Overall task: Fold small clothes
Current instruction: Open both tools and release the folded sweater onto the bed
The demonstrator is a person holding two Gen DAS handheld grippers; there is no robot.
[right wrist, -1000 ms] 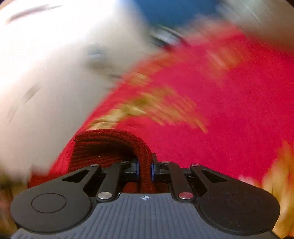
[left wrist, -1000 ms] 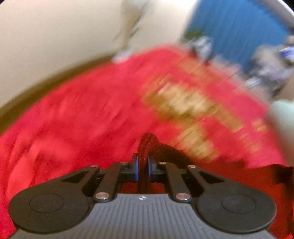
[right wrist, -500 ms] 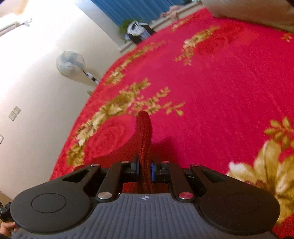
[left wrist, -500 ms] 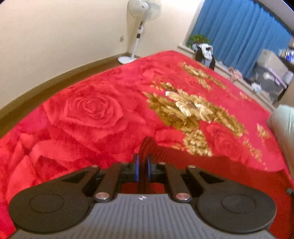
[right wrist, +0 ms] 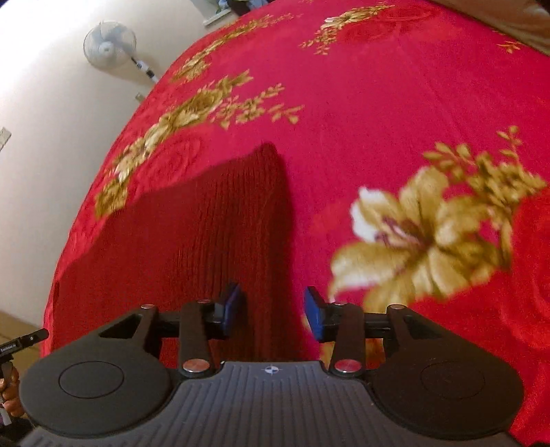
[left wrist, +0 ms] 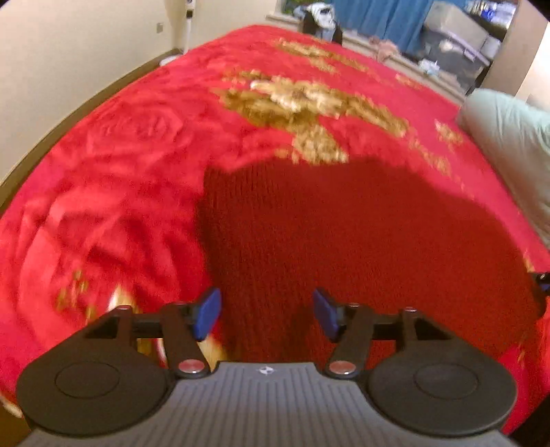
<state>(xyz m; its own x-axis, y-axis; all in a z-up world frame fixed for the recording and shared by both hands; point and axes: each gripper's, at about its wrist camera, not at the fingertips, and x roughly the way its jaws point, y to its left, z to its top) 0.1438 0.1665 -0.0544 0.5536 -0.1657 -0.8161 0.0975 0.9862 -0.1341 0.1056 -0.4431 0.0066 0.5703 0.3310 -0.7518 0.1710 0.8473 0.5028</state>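
A dark red knitted garment [left wrist: 343,233] lies spread flat on the bright red flowered blanket [left wrist: 137,144]. My left gripper [left wrist: 267,313] hangs just above its near edge, jaws opening, blue pads apart and pressing on nothing; the knit shows in the gap below them. In the right wrist view the same garment [right wrist: 206,240] runs away from me as a ribbed flap with a far corner. My right gripper [right wrist: 271,314] is over its near right edge, jaws opening too, with the knit under the gap and clear of both pads.
The blanket [right wrist: 395,103] covers a wide bed. A pale green pillow [left wrist: 508,137] lies at the right. A standing fan [right wrist: 110,46] is by the cream wall. Blue curtains [left wrist: 378,13] and clutter are at the far end. A hand [right wrist: 8,388] shows at the left edge.
Both grippers have let go of the knitted edge they pinched and their jaws have parted. The garment, bunched up before, now lies flat on the blanket. Both hands have shifted over it.
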